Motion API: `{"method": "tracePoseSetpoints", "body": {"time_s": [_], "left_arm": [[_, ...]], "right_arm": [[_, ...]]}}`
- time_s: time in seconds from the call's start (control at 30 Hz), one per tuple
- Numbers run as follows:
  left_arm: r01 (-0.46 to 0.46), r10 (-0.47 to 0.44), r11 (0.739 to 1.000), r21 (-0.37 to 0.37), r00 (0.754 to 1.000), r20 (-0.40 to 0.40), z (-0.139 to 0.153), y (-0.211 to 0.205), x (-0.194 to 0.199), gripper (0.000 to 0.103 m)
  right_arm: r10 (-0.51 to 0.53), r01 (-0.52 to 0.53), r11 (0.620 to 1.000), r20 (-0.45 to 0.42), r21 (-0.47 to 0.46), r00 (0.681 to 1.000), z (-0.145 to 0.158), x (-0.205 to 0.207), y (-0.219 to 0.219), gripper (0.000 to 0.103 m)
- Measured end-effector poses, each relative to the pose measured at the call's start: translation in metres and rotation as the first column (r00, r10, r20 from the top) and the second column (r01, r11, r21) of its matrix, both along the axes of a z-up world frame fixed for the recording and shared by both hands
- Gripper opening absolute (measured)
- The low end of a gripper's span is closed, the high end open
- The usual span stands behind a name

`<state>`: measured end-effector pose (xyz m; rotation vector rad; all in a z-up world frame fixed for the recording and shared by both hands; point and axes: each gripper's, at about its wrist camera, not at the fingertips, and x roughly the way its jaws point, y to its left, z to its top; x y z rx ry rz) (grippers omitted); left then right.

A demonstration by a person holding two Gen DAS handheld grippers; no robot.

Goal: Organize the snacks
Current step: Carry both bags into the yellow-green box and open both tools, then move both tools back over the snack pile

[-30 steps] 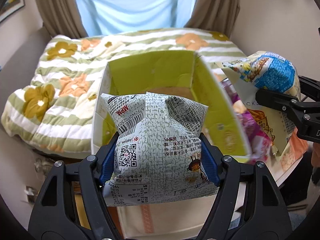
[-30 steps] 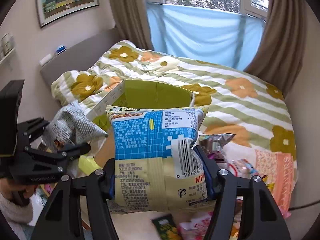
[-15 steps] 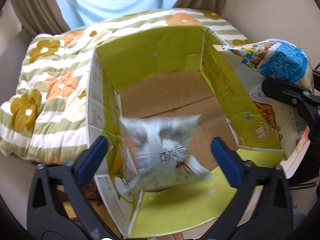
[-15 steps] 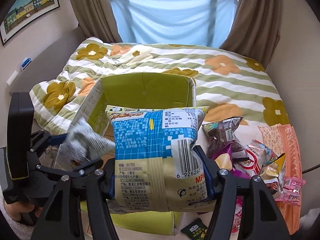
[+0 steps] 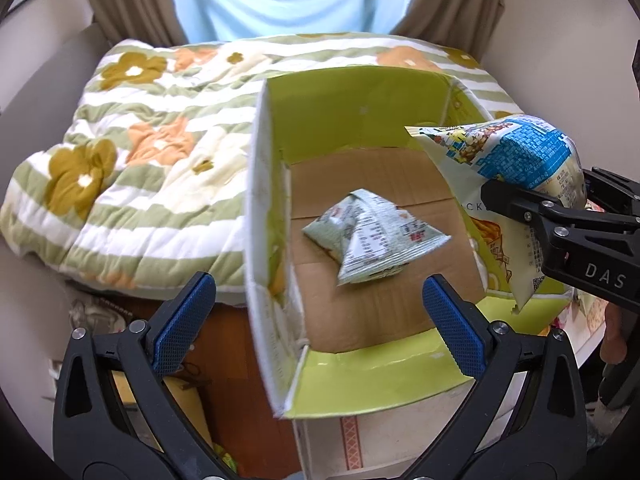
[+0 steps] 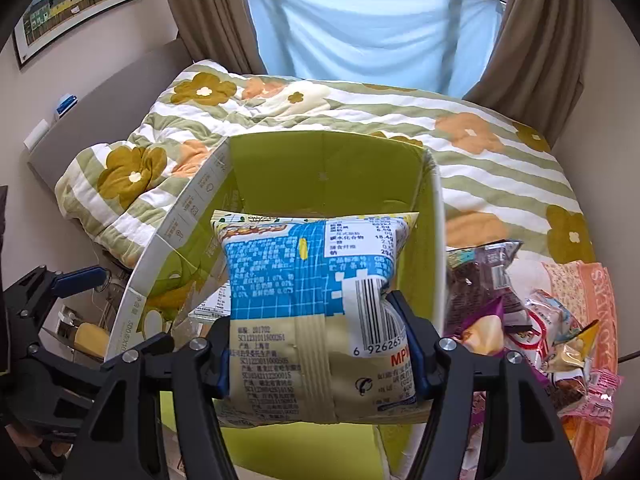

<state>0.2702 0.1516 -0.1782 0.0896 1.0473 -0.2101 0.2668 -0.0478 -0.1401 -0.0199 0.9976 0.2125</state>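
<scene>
An open cardboard box with green flaps (image 5: 352, 104) (image 6: 328, 160) stands at the foot of a bed. A grey-green snack bag (image 5: 372, 236) lies on the box's brown floor. My left gripper (image 5: 316, 320) is open and empty above the box's near edge. My right gripper (image 6: 320, 344) is shut on a blue and cream snack bag (image 6: 316, 280), held over the box opening. That bag also shows at the right in the left wrist view (image 5: 516, 172).
A pile of several snack packets (image 6: 520, 320) lies right of the box on an orange cloth (image 6: 592, 292). A flowered green-striped quilt (image 5: 152, 152) covers the bed behind. Curtains and a window are at the back.
My left gripper opened and dropped the grey-green bag, which fell onto the box floor. My right gripper moved the blue bag left over the box.
</scene>
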Motion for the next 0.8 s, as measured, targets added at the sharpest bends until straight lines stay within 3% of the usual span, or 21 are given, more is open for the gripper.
{"method": "tracePoseSetpoints", "body": {"time_s": [0.13, 0.17, 0.2, 0.27, 0.53, 0.8], "left_arm": [[-0.040, 0.040, 0.999, -0.015, 0.999, 0.015, 0.005, 0.010, -0.004, 0.102], [-0.049, 0.049, 0.999, -0.024, 0.999, 0.017, 0.007, 0.013, -0.005, 0.102], [-0.053, 0.053, 0.998, -0.027, 0.998, 0.018, 0.007, 0.013, -0.007, 0.102], [-0.062, 0.062, 0.998, -0.025, 0.998, 0.023, 0.009, 0.017, -0.011, 0.102], [-0.085, 0.087, 0.995, -0.059, 0.995, 0.039, 0.010, 0.029, -0.033, 0.102], [-0.060, 0.068, 0.995, -0.081, 0.993, 0.092, 0.023, 0.027, -0.053, 0.102]], "right_arm": [[0.017, -0.017, 0.999, 0.010, 0.027, 1.000, -0.001, -0.001, 0.002, 0.063], [0.012, -0.012, 0.999, 0.011, 0.033, 1.000, -0.001, -0.002, 0.000, 0.070], [0.009, -0.009, 0.999, 0.008, 0.038, 1.000, -0.002, -0.003, 0.000, 0.089], [0.007, -0.007, 0.998, -0.002, 0.057, 1.000, -0.003, -0.006, -0.003, 0.103], [-0.020, 0.020, 0.998, 0.000, 0.061, 1.000, -0.005, -0.032, -0.010, 0.103], [-0.029, 0.026, 0.998, 0.060, 0.051, 0.998, 0.012, -0.058, -0.007, 0.103]]}}
